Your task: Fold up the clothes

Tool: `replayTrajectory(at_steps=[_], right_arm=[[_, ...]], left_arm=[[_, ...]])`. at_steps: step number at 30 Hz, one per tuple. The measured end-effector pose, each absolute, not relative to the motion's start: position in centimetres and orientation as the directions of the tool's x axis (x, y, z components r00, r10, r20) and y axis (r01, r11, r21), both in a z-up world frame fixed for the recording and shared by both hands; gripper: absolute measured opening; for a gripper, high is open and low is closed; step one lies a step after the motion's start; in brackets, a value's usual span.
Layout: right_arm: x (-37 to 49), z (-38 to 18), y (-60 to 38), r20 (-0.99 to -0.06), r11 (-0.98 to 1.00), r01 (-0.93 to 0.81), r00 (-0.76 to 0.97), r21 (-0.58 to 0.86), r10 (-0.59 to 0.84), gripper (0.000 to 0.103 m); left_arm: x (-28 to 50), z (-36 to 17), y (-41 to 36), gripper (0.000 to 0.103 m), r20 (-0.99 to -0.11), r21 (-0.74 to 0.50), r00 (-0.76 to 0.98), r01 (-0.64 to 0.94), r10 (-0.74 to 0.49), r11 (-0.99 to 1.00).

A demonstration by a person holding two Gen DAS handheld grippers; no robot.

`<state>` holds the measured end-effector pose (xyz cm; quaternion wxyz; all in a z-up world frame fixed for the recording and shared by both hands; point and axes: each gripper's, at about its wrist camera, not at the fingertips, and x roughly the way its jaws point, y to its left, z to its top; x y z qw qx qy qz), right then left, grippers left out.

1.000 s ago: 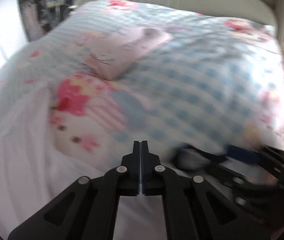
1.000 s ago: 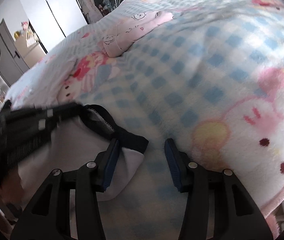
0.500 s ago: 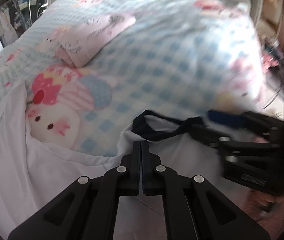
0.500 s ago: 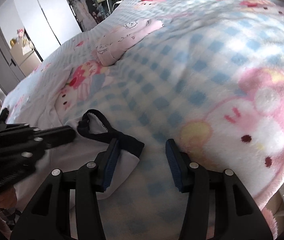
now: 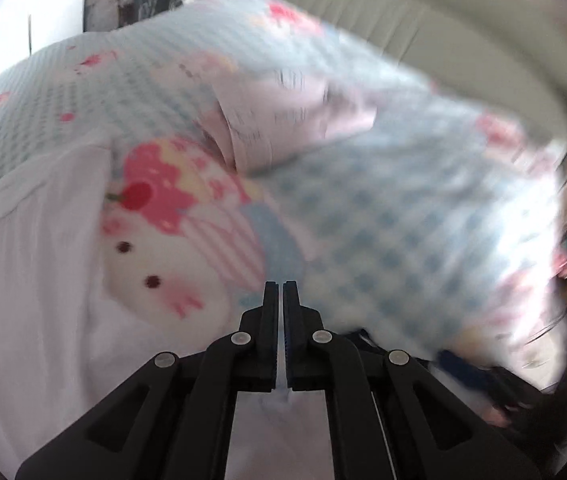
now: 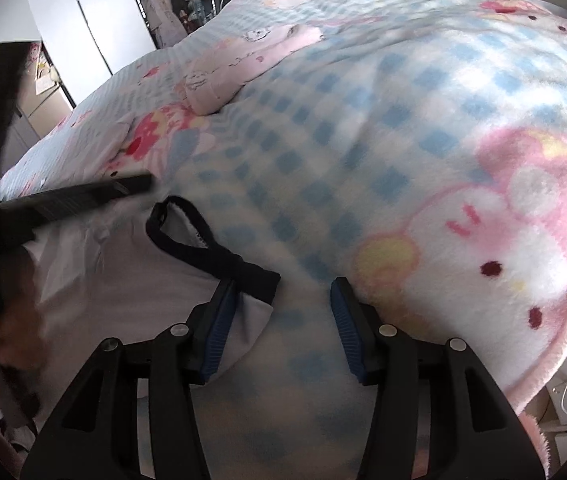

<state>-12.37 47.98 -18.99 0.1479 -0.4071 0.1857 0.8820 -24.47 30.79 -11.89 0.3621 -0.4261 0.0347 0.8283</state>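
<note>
Left gripper point(image 5: 282, 292): jaws pressed together on a fold of white shirt point(image 6: 131, 280) at the bed's near edge. Right gripper point(image 6: 283, 308): jaws apart, empty, beside the navy collar point(image 6: 203, 248), sharp only in its own view. Checked blanket point(image 6: 363, 140) beneath. Farther: folded pink garment point(image 5: 283, 120); headboard point(image 5: 423, 40).

A blue-and-white checked blanket point(image 6: 363, 128) with pink cartoon prints carries a white garment point(image 6: 131, 280) trimmed navy.
</note>
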Motion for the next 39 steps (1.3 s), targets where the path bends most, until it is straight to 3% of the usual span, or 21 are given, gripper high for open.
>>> replayTrajectory(at_steps=[2,3,5,11,14,17,20,24,29,32,39], right_arm=[[-11.5,-18.0,48.3,-0.731,-0.881,-0.403,-0.675,0.25,0.101,0.05],[-10.9,-17.4,48.3,-0.705,-0.879,-0.397,-0.702,0.263,0.106,0.051],[-9.8,-16.5,47.5,-0.671,-0.888,-0.367,-0.736,0.278,0.094,0.051],[-8.1,-15.4,39.7,-0.658,-0.948,-0.149,-0.749,0.281,-0.077,0.051],[-8.6,-17.2,36.8,-0.747,-0.979,-0.121,-0.664,0.162,-0.042,0.051],[-8.8,-18.4,37.6,-0.798,-0.974,-0.187,-0.602,0.131,0.009,0.051],[-8.0,-18.1,39.4,-0.79,-0.948,-0.257,-0.613,0.187,0.01,0.051],[-6.6,-15.7,37.3,-0.714,-0.968,-0.189,-0.7,0.163,0.017,0.052],[-6.6,-15.4,30.3,-0.716,-0.99,0.035,-0.688,0.133,-0.121,0.052],[-6.9,-17.4,27.7,-0.78,-0.993,0.076,-0.615,0.087,-0.116,0.052],[-5.7,-17.2,26.7,-0.784,-0.99,0.113,-0.607,0.08,-0.132,0.052]], left_arm=[[-22.5,-10.9,28.3,0.015,-0.731,-0.199,-0.403,-0.647,0.55,-0.737],[-21.7,-11.1,27.0,0.028,-0.754,-0.167,-0.408,-0.64,0.516,-0.75],[-20.3,-11.6,24.3,0.036,-0.793,-0.106,-0.416,-0.624,0.445,-0.774],[-16.1,-14.0,15.8,0.036,-0.8,-0.152,-0.46,-0.464,0.384,-0.873],[-15.1,-15.5,12.5,0.036,-0.824,-0.163,-0.458,-0.373,0.334,-0.913],[-14.2,-16.1,9.4,0.036,-0.832,-0.155,-0.468,-0.318,0.297,-0.935],[-13.3,-15.4,5.9,0.036,-0.796,-0.231,-0.5,-0.271,0.342,-0.934],[-12.2,-15.4,2.5,0.036,-0.748,-0.337,-0.53,-0.215,0.399,-0.917],[-10.6,-15.5,2.4,0.036,-0.739,-0.311,-0.545,-0.244,0.395,-0.918],[-9.2,-15.3,1.8,0.036,-0.746,-0.304,-0.536,-0.254,0.396,-0.918],[-6.4,-16.0,1.6,0.039,-0.777,-0.262,-0.499,-0.297,0.383,-0.918]])
